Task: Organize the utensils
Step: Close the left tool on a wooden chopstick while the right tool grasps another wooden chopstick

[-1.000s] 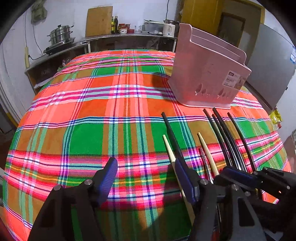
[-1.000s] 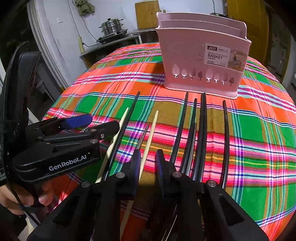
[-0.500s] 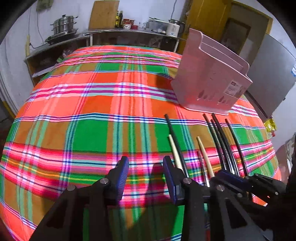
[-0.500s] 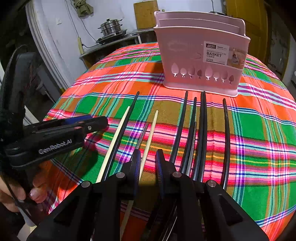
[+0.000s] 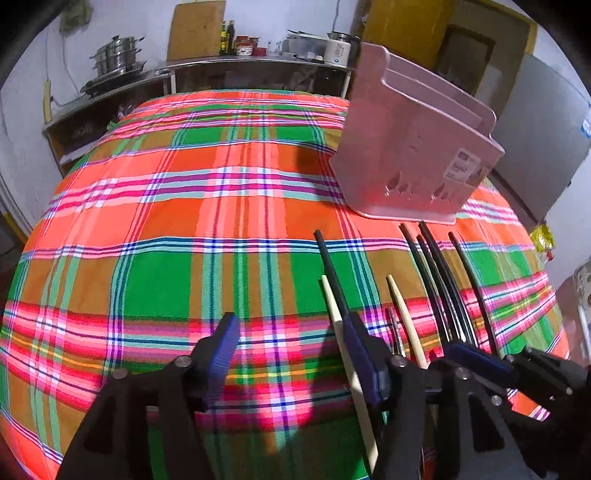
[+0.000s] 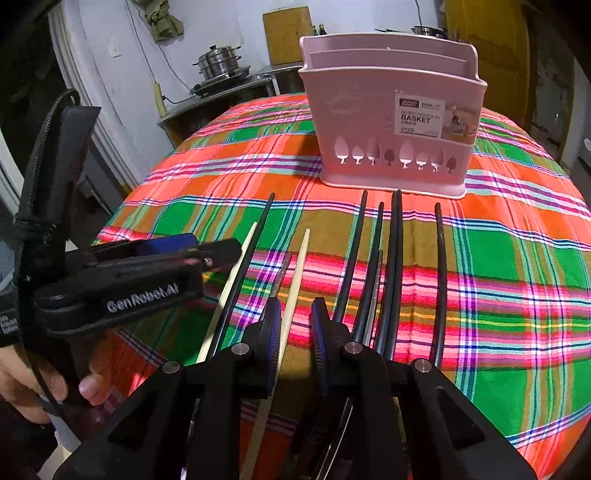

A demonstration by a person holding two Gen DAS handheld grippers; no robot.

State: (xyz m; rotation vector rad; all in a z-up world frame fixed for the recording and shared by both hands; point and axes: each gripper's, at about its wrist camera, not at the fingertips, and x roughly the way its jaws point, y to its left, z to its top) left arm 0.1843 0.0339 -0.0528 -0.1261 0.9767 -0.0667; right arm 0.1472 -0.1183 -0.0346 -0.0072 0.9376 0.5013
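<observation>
Cream and black chopsticks lie side by side on the plaid tablecloth [image 5: 184,206], tips toward a pink basket [image 5: 413,158] [image 6: 391,122]. My left gripper [image 5: 291,347] [image 6: 207,251] hovers at the row's left end with its jaws opening. One cream chopstick [image 5: 334,314] and a black chopstick [image 5: 328,258] run along its right finger, untouched by the pads. My right gripper [image 6: 297,325] [image 5: 480,358] stands narrowly apart around another cream chopstick [image 6: 299,269] without pressing it. Several black chopsticks [image 6: 395,258] [image 5: 439,277] lie to its right.
A person's hand [image 6: 37,384] holds the left gripper at the table's near-left edge. Behind the table a counter carries steel pots [image 5: 118,59], bottles and a wooden board [image 5: 195,29]. A grey appliance [image 5: 543,136] stands to the right.
The left gripper's jaws narrowed half a second ago and have widened again, with a small shift of its view. The right gripper and the chopsticks have stayed put.
</observation>
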